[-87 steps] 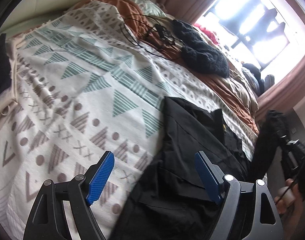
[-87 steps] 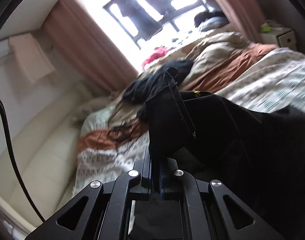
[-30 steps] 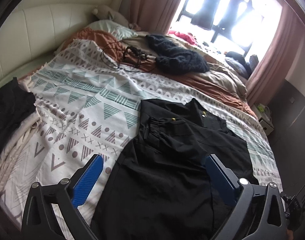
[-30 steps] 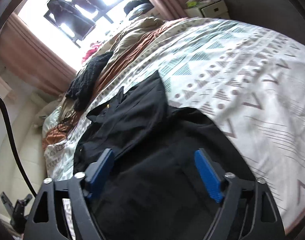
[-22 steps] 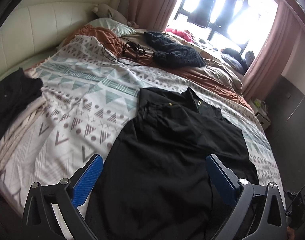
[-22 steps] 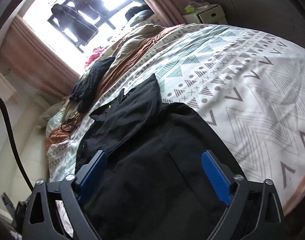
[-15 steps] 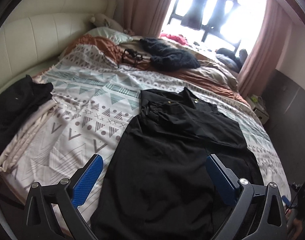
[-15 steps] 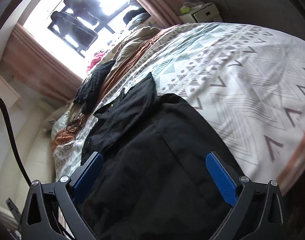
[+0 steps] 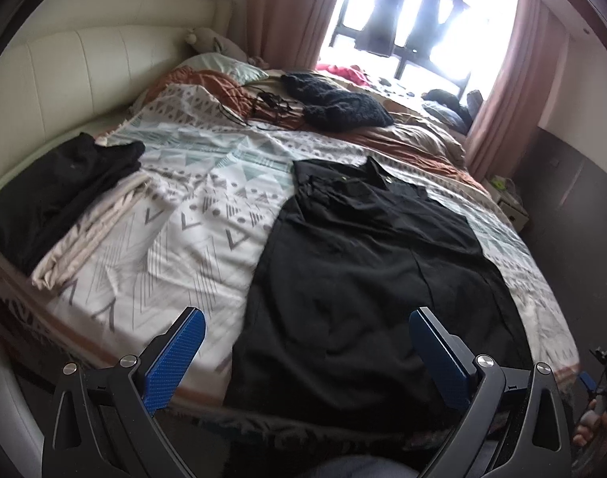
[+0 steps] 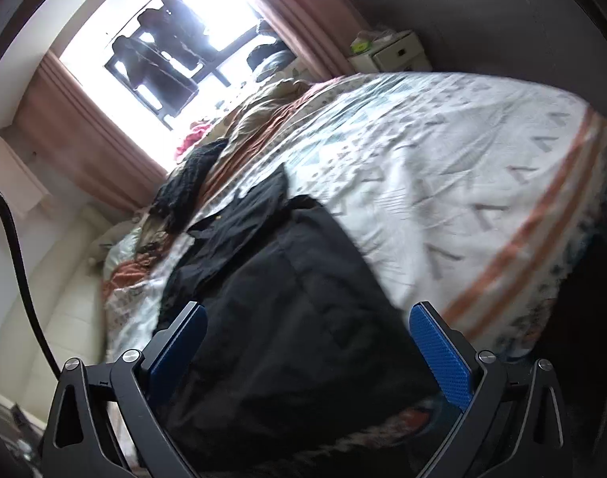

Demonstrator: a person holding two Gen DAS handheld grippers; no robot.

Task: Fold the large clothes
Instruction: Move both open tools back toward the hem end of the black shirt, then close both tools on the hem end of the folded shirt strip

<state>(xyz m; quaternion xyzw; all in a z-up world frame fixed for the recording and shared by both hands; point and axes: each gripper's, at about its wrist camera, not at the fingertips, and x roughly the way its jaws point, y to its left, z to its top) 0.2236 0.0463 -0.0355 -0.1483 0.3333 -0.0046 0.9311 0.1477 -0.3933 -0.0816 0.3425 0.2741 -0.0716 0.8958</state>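
Backlit window glare; right view motion-blurred; fisheye edges.

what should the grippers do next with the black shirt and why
Probably bring both down to the shirt's near hem and pinch its two corners. It lies spread flat on the bed, collar far, and the left gripper and right gripper are open, above it, holding nothing.

Left wrist view from the bed's foot, facing the window at 12 o'clock, right wrist view tilted, window at 10 o'clock, both sharing the black garment
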